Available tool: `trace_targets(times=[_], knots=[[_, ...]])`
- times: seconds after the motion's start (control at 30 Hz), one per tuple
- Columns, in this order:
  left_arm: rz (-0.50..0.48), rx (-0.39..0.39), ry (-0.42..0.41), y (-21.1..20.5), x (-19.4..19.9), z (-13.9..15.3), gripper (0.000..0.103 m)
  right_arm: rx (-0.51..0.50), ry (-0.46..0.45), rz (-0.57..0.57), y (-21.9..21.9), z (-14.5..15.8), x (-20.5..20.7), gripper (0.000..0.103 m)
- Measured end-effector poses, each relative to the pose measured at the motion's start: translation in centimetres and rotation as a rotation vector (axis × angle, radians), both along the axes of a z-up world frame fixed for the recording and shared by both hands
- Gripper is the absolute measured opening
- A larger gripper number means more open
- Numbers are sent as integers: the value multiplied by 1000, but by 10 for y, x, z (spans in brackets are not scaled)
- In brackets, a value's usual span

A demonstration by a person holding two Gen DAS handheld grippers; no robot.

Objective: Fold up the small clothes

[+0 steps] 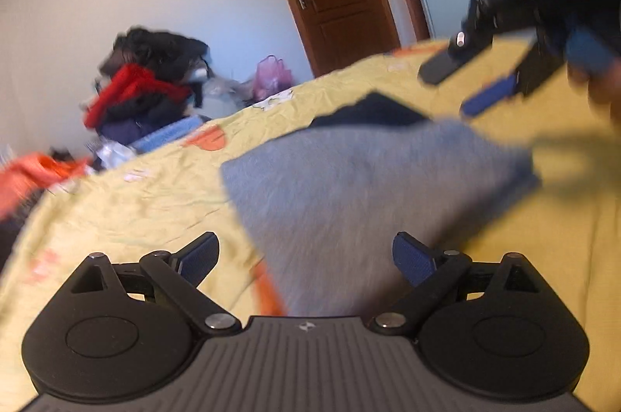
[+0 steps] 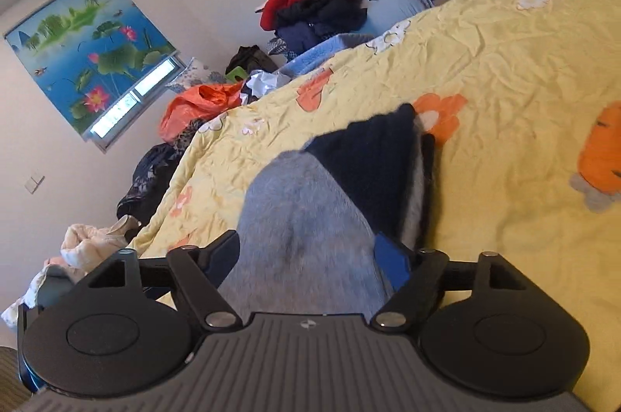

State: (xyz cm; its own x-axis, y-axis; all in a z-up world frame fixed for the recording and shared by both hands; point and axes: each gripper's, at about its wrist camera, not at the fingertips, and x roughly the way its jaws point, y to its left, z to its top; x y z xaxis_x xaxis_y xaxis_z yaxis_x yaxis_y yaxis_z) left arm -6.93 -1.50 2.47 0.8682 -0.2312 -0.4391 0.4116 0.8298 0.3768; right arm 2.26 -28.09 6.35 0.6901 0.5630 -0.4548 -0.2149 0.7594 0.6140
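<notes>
Grey sock (image 1: 349,187) flat on quilt (image 1: 155,194); left hand-held gripper (image 1: 306,258) spread, right hand-held gripper (image 2: 310,257) spread.

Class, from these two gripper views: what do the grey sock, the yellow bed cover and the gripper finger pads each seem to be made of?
Grey sock: soft knit, probably cotton blend; matte, fuzzy surface, dark navy toe.
Yellow bed cover: thin woven fabric, likely cotton; fine creases, printed orange carrots and flowers.
Finger pads: blue, matte, possibly rubber or textured tape on black plastic; the blur leaves it open.

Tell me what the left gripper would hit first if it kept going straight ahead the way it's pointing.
Most likely the grey sock: it lies on the yellow bedspread right ahead of the open left gripper. Depth is blurry, so contact height is uncertain.
</notes>
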Motion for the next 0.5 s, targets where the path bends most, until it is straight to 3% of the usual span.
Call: trace_targets(times=[0.1,0.23,0.37,0.43,0.47,0.5], knots=[[25,112,-33,1,-4,-9,97,-11,29,25,3,-7,-10,77],[-51,77,6,-2,-4,-4,95,-69,43,46,19,-18,-10,77],[-91,108,-6,-13,-8,-8,95,-58,51,51,21,-27,-9,80],[-76,117,2,-13,-3,-13,75,-36,51,54,20,-30,-8,82],[-56,112,32,-11,4,-14,48,-33,49,59,21,-31,-9,82],[-39,82,66,-4,10,-14,43,-41,46,66,22,-31,-9,82]])
